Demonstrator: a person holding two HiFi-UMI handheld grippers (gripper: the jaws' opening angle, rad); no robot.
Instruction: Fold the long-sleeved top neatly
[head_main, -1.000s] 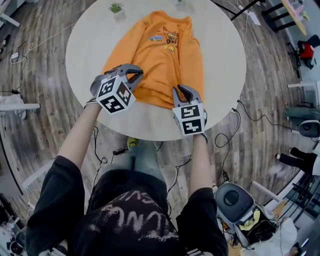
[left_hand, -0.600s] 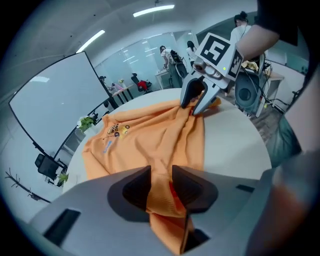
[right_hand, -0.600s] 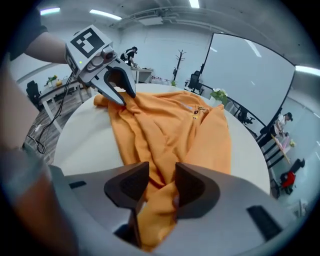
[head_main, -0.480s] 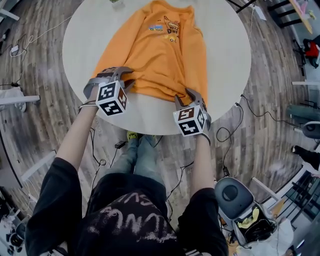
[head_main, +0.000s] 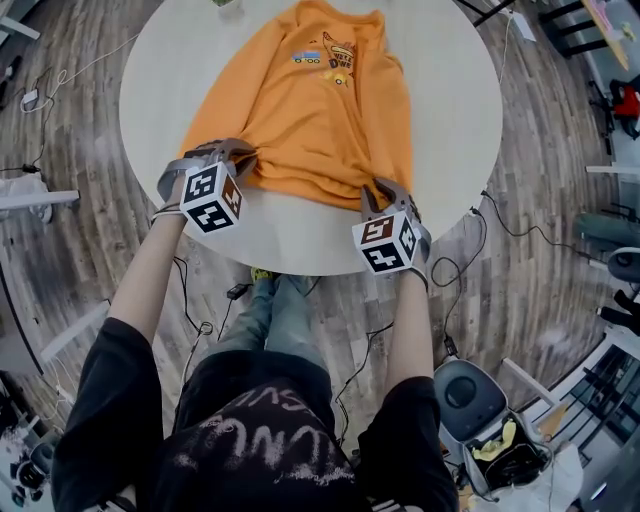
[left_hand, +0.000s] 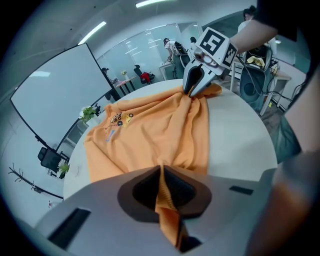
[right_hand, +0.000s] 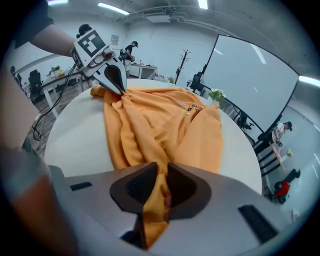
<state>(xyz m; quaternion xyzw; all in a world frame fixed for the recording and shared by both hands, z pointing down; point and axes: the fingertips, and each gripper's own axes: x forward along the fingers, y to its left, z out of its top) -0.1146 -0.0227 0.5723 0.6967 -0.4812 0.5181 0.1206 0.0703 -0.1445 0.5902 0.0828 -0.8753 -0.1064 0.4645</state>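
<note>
An orange long-sleeved top (head_main: 320, 110) lies front up on the round white table (head_main: 300, 240), collar at the far side. My left gripper (head_main: 245, 156) is at the near left corner of the hem, my right gripper (head_main: 378, 188) at the near right corner. Both sets of jaws have just been closing with hem fabric between them. In the left gripper view my left gripper (left_hand: 161, 171) pinches a fold of orange cloth, with the right gripper (left_hand: 192, 91) across the top (left_hand: 150, 130). The right gripper (right_hand: 161, 172) likewise pinches the hem of the top (right_hand: 170, 125), opposite the left gripper (right_hand: 120, 88).
A small potted plant (left_hand: 89, 113) stands at the table's far edge. The person stands at the near edge, and cables (head_main: 190, 290) trail over the wooden floor. A grey bin (head_main: 470, 395) sits on the floor at the lower right.
Both grippers have dropped from above the top's lower part to its near hem corners and closed on the cloth, which now bunches at each grip.
</note>
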